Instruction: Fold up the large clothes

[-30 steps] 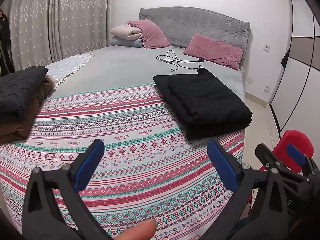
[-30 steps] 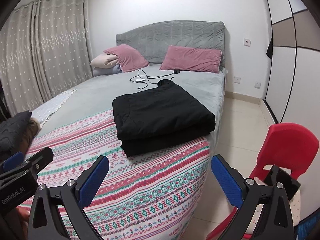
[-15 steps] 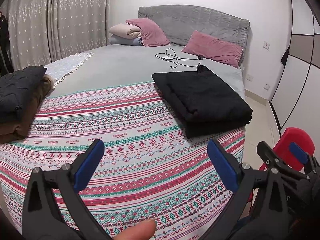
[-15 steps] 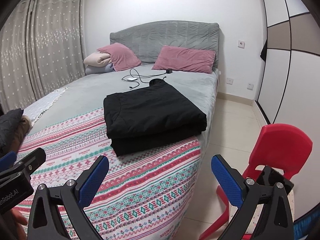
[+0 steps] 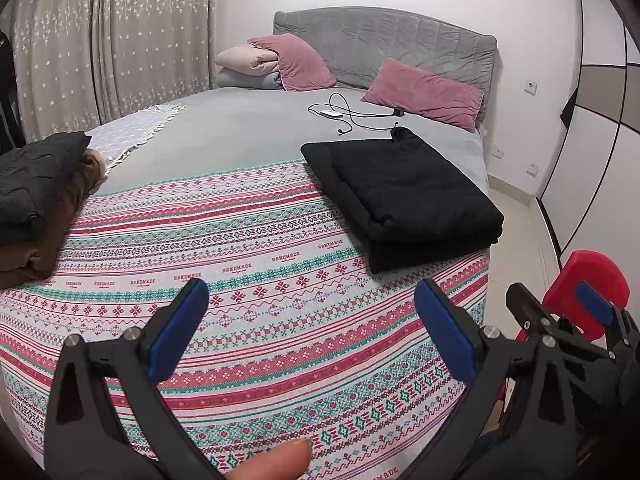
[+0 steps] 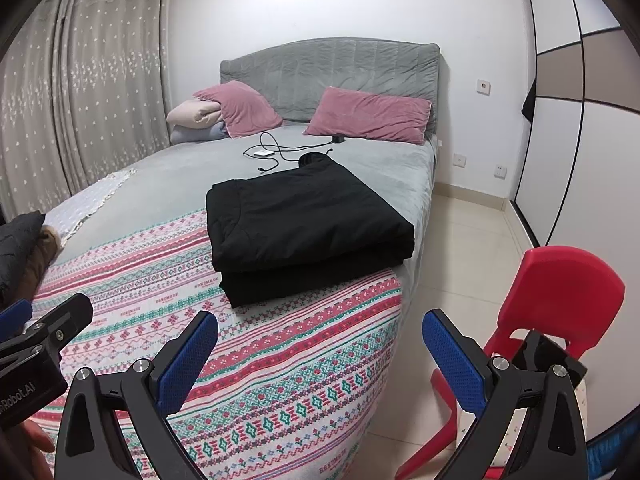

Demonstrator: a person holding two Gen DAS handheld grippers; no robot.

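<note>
Black garment (image 5: 404, 196): large, folded into a thick rectangular stack, lying on the bed (image 5: 248, 136) near its right edge, partly on the patterned blanket (image 5: 248, 280) and partly on the grey sheet. Its hood or collar end points toward the headboard (image 5: 384, 44). Same item in the right wrist view (image 6: 308, 224).

Left tongs (image 5: 310, 322): spread wide, blue pads well apart, holding nothing; poised above the patterned blanket, short of the garment. A fingertip (image 5: 272, 460) shows at the bottom edge.

Right tongs (image 6: 320, 356): spread wide, holding nothing; poised over the blanket's corner at the foot of the bed, with the floor to the right.

Dark quilted garment (image 5: 32, 176): folded, resting on top of a brown garment (image 5: 48, 236) at the bed's left edge.

Pillows: two pink (image 5: 424, 94), (image 5: 296, 60) against the headboard; a beige bundle (image 5: 244, 58) beside the left one.

Cable with white charger (image 5: 344, 114): loose on the grey sheet, just beyond the black garment.

Pale fringed throw (image 5: 136, 132): on the left of the bed.

Red plastic chair (image 6: 556, 300): on the floor right of the bed, a dark object on its seat.

Curtain (image 5: 108, 40): drawn, left wall.

No containers in view.
</note>
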